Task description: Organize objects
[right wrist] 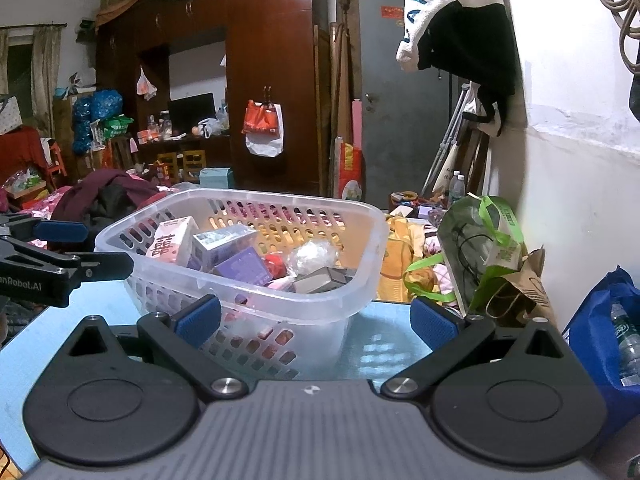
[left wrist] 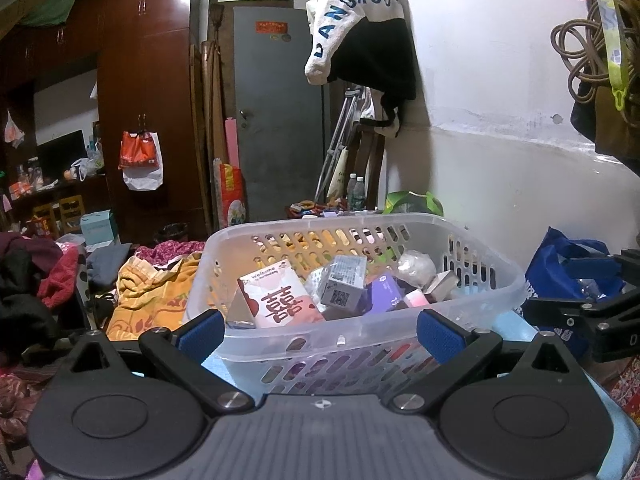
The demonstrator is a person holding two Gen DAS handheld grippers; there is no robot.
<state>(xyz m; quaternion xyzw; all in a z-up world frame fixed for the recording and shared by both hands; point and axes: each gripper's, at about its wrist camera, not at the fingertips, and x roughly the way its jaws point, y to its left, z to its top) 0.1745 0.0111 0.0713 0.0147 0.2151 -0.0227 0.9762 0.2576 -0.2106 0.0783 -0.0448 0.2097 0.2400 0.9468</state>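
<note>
Translucent plastic, pierced with rows of slots, forms the basket (left wrist: 352, 336) that fills both our wrist views; it stands on a pale blue tabletop (right wrist: 384, 344) and holds a jumble of small packages. We see a white and pink box with a dark red double-happiness character (left wrist: 280, 300) leaning at the near left of the heap, a grey box with a printed code (left wrist: 344, 286) tilted just right of it, a purple box (left wrist: 384, 292) touching that one, and a clear crinkled bag (left wrist: 416, 266) toward the far right corner.

Our left gripper (left wrist: 322, 334) hangs just in front of the basket's near wall, its blue-padded fingers spread wide and grasping nothing. Our right gripper (right wrist: 316, 320) hangs near the basket's right corner, fingers likewise spread apart with nothing between them; from the left wrist it shows at the right edge, beside a blue bag (left wrist: 568, 264).

Right of the basket, a green-handled bag (right wrist: 488, 240) and a brown paper bag (right wrist: 520, 288) lean together near the white wall (right wrist: 580, 160). Far behind stand a dark wooden wardrobe (left wrist: 148, 80), a grey door (left wrist: 280, 120) and heaped clothes (left wrist: 152, 292), with a white and black garment (left wrist: 360, 28) hanging above.
</note>
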